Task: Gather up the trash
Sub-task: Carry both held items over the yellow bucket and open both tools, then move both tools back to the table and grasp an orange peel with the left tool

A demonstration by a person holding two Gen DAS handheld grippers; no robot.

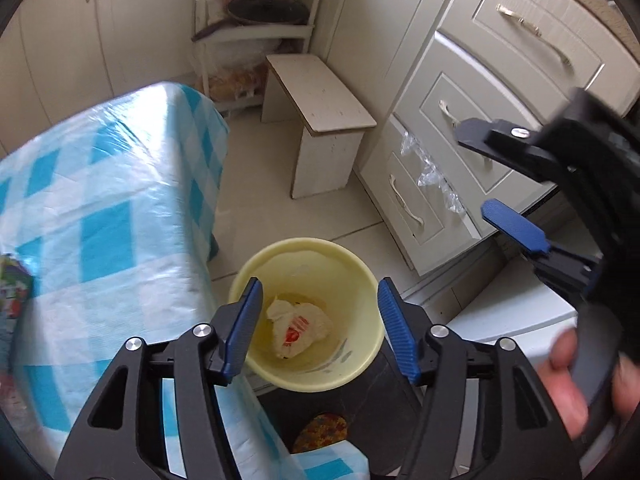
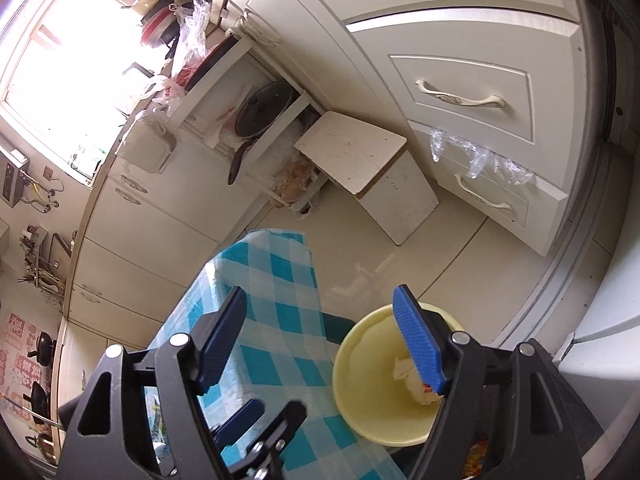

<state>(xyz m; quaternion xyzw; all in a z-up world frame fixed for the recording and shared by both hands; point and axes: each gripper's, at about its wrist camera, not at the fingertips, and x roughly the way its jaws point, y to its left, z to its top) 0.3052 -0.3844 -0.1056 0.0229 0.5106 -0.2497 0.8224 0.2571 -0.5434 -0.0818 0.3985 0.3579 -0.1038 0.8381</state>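
Hovering wide open and empty right above the yellow bin (image 1: pixel 308 312), left tool (image 1: pixel 316 328), likely so anything released falls straight in; crumpled white wrapper (image 1: pixel 298 330) with red print already lying at the bin's bottom. Just beside the bin, checkered bench (image 1: pixel 104 208). Up and right of the bin, right tool (image 1: pixel 488 176) also spread wide, carrying nothing; beyond the bin, white stool (image 1: pixel 320 120) on the floor.

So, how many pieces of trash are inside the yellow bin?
1: a crumpled white wrapper with red print lies on the bottom of the yellow bin. Smaller scraps beneath it may be hidden.
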